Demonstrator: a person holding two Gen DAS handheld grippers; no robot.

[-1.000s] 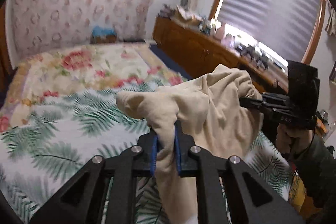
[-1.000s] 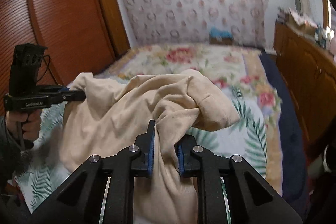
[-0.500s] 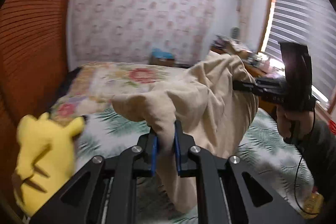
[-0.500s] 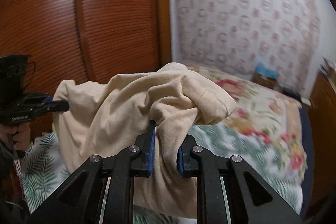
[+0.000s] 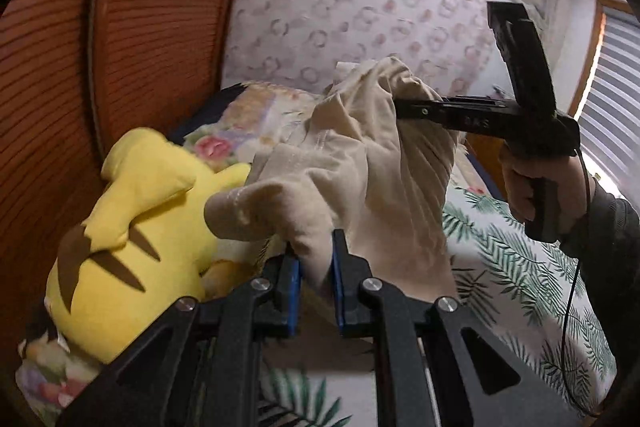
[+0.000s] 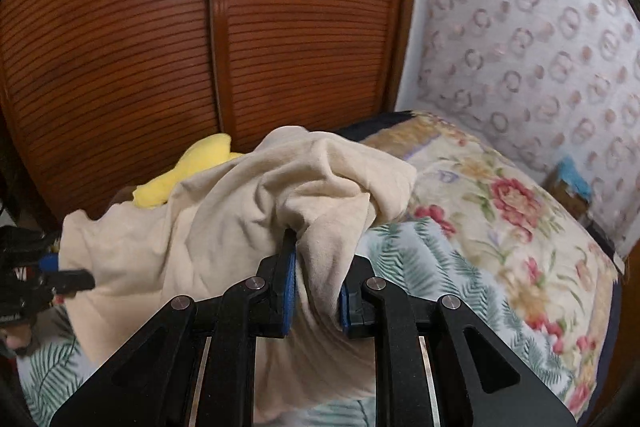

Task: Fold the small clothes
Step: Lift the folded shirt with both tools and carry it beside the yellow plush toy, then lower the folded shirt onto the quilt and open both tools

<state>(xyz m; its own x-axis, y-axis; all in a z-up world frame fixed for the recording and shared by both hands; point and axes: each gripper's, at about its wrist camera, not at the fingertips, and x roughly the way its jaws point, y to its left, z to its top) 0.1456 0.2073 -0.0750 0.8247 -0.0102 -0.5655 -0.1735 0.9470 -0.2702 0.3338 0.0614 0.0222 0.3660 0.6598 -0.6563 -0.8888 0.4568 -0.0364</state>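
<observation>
While both views are swinging away from the window toward the wardrobe [image 6: 160, 47], bed [image 6: 500, 247] lying below; yellow plush [image 5: 132, 227] now appearing left; cream garment [image 5: 360, 163] hanging bunched between left gripper [image 5: 316, 291] and right gripper [image 6: 316, 291], each clamping a corner; repositioning likely, folding not begun.

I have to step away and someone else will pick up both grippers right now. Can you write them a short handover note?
Left gripper: shut on one bunched part of the beige garment.
Right gripper: shut on another bunched part of the same garment.
The garment hangs crumpled between the two grippers, lifted above the leaf-print bedspread. A yellow plush toy lies on the bed near the wooden wardrobe doors, just behind the cloth.
Done: garment picked up with both grippers.
Left: no neat fold shows yet. Spread it flat on the bed, away from the plush, then fold it.
</observation>
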